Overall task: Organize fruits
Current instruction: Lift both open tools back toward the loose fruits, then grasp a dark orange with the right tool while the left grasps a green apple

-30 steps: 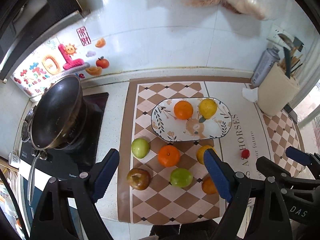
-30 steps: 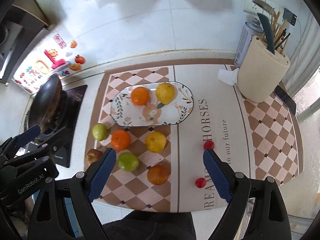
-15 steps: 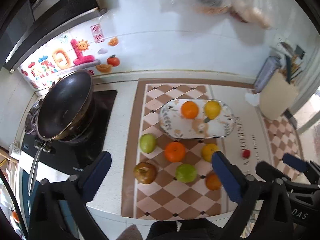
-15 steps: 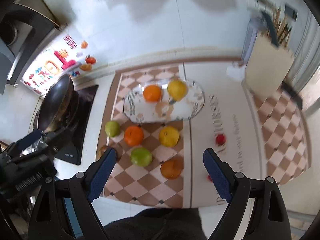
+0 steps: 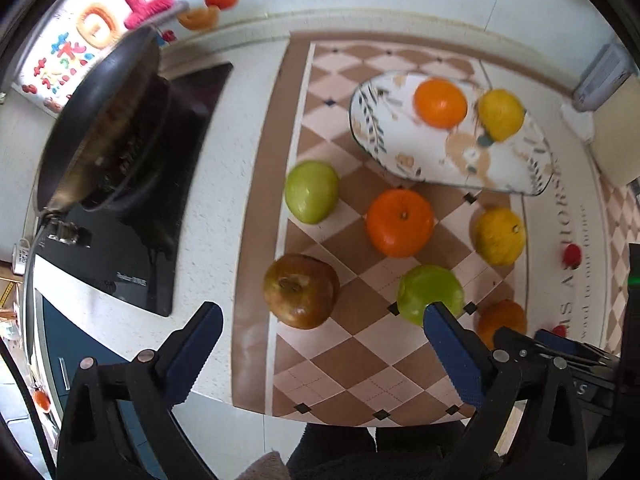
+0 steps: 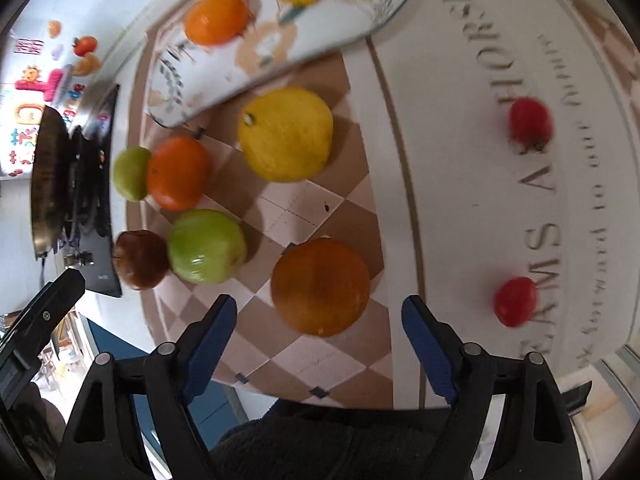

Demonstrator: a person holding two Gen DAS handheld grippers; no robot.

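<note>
So far only an orange [image 5: 440,104] and a lemon [image 5: 501,115] sit on the plate [image 5: 372,128]; six fruits wait on the counter [image 5: 224,184], both claws, left claw [image 5: 318,354] and right claw [image 6: 316,338], gaping empty.

Both wrist cameras look steeply down at the tabletop from close above — the left over the brown mottled apple [image 5: 301,290], the right nearer, over the dark orange fruit [image 6: 320,286]. They share the checkered brown-and-cream mat [image 5: 360,344] and the oval patterned plate [image 6: 280,40].

Bright, even daylight; soft shadows under the fruit. Motion blur smears the plate [image 6: 372,12] and red fruits [image 6: 528,122]. Fisheye bends edges, corners black.
</note>
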